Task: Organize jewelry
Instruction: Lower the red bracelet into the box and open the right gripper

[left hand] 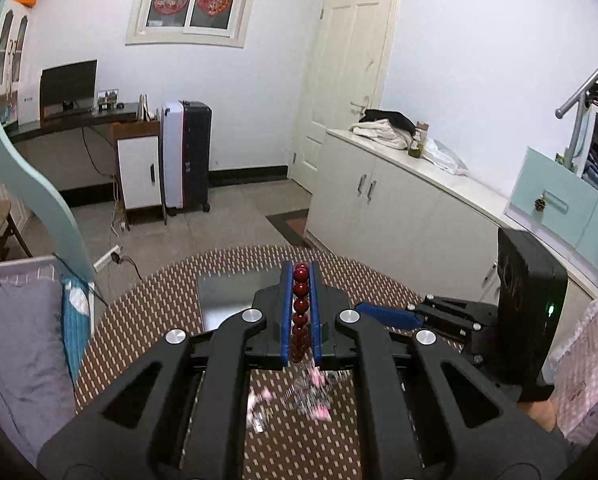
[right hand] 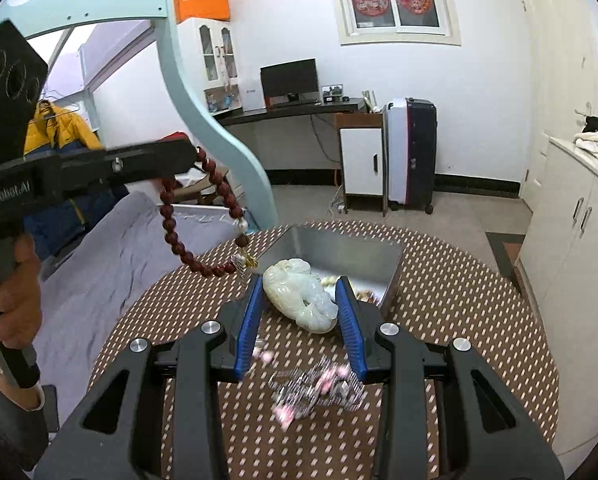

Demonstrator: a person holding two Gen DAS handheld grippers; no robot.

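My left gripper [left hand: 301, 276] is shut on a dark red bead bracelet [left hand: 301, 312], held in the air above the table. In the right wrist view the bracelet [right hand: 203, 220] hangs in a loop from the left gripper [right hand: 187, 156], left of the metal tray [right hand: 339, 248]. My right gripper [right hand: 299, 288] is shut on a pale green jade carving [right hand: 299, 292], held at the tray's near edge. A blurred pile of pink and silver jewelry [right hand: 315, 392] lies on the table below the right gripper; it also shows in the left wrist view [left hand: 307, 396].
The round table has a brown patterned cloth [right hand: 459, 320]. The tray holds a few small pieces [right hand: 363, 292] in its near corner. A bed with grey bedding [right hand: 111, 252] is left of the table. White cabinets [left hand: 399, 200] stand to the right.
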